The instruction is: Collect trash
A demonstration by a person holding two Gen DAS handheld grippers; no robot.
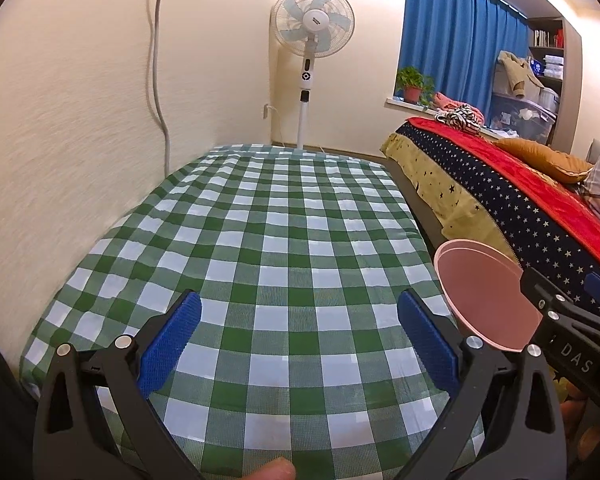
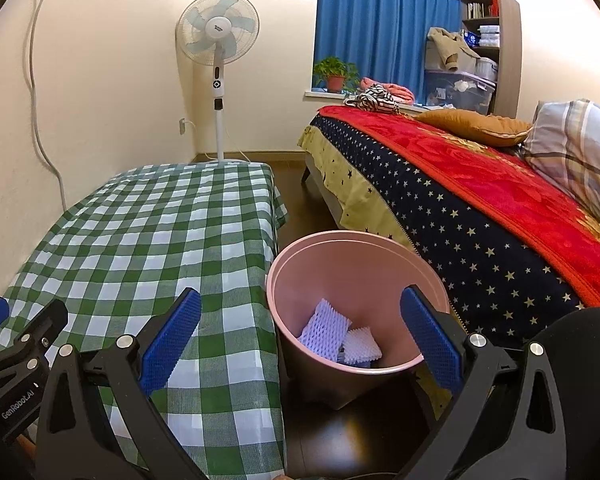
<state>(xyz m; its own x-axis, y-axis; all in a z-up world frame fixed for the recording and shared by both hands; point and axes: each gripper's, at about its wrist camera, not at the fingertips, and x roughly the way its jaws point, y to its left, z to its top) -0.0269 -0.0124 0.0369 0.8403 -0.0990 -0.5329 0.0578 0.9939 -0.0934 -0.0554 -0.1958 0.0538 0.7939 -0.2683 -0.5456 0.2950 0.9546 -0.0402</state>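
Observation:
A pink bin (image 2: 356, 276) stands on the dark floor between the checked table (image 2: 148, 240) and the bed. White foam net pieces (image 2: 328, 330) lie at its bottom. My right gripper (image 2: 300, 334) hangs open above the bin's near rim, nothing between its blue pads (image 2: 172, 340). My left gripper (image 1: 298, 338) is open over the green-and-white checked tablecloth (image 1: 260, 240), holding nothing. The bin's rim (image 1: 476, 280) shows at the right of the left wrist view, partly behind the other gripper's black body (image 1: 572, 332). A fingertip (image 1: 274, 470) shows at the bottom edge.
A bed (image 2: 480, 200) with a red blanket and starred cover runs along the right. A standing fan (image 2: 218, 60) is against the far wall beyond the table. A potted plant (image 2: 336, 74) sits on the sill by blue curtains. Shelves and storage boxes (image 2: 464, 84) fill the far corner.

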